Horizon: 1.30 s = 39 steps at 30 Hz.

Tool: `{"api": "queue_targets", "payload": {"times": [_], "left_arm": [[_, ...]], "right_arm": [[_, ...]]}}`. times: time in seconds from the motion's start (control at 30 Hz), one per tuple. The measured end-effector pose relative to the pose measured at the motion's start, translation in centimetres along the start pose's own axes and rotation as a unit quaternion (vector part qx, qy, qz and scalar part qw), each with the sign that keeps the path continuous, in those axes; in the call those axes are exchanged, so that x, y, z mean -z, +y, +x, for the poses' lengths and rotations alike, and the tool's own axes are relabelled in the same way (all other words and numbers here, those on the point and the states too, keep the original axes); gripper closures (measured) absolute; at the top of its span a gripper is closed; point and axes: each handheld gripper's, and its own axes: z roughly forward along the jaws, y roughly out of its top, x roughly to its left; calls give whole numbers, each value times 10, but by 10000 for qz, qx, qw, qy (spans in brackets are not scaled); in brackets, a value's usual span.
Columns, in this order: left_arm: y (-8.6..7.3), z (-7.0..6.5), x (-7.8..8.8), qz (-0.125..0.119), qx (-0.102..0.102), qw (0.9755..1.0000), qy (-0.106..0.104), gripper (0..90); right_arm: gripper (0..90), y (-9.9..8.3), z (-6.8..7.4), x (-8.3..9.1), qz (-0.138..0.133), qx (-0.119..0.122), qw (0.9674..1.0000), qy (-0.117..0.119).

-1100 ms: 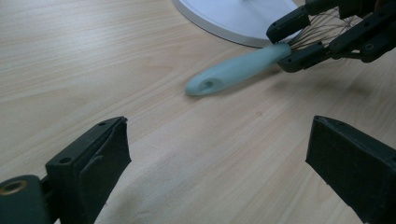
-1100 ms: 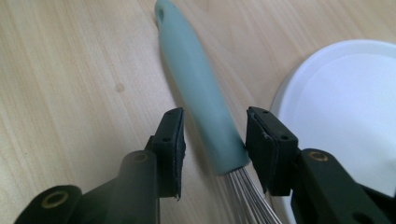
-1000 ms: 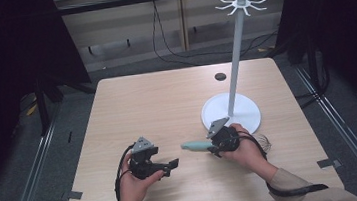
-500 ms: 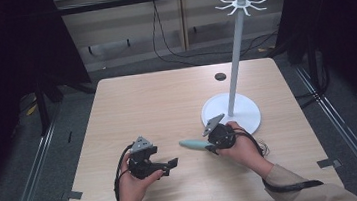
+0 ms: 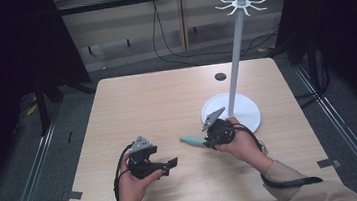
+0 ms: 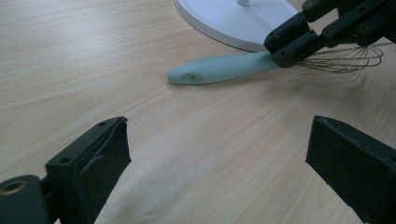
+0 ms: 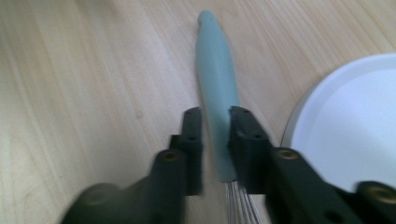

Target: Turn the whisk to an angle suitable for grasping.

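The right gripper [image 7: 215, 135] has just been closing, its jaws seemingly clamped on the whisk [image 7: 215, 79] near the wires. The whisk lies flat on the table [image 5: 166, 101] (beside the white stand base [image 5: 249, 118]), handle pointing toward the wide-open left gripper [image 5: 171, 165].

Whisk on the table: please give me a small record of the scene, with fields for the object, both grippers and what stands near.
object: whisk with pale green handle, lying on the table
right gripper: jaws on either side of the handle near the wires, just been closing
left gripper: open, nothing between the jaws
nearby: white stand with round base, beside the whisk
other: small dark disc at the far edge
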Motion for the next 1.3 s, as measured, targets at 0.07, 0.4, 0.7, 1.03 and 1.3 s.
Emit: {"api": "queue_targets", "payload": {"times": [0.07, 0.4, 0.7, 1.03, 1.3], "left_arm": [[0, 1, 0, 17, 4, 10000, -5, 58], [0, 2, -1, 28, 8, 10000, -1, 58], [0, 4, 2, -2, 39, 10000, 24, 60], [0, 2, 1, -21, 41, 10000, 17, 61], [0, 1, 0, 0, 11, 10000, 26, 61]], "right_arm": [[626, 1, -1, 0, 64, -120, 9999, -10], [622, 17, -9, -14, 870, 219, 9959, -94], [703, 25, -4, -23, 1127, 416, 9927, 49], [705, 21, -11, 10, -50, 0, 10000, 71], [704, 18, -22, 48, -1004, -567, 9933, 40]]}}
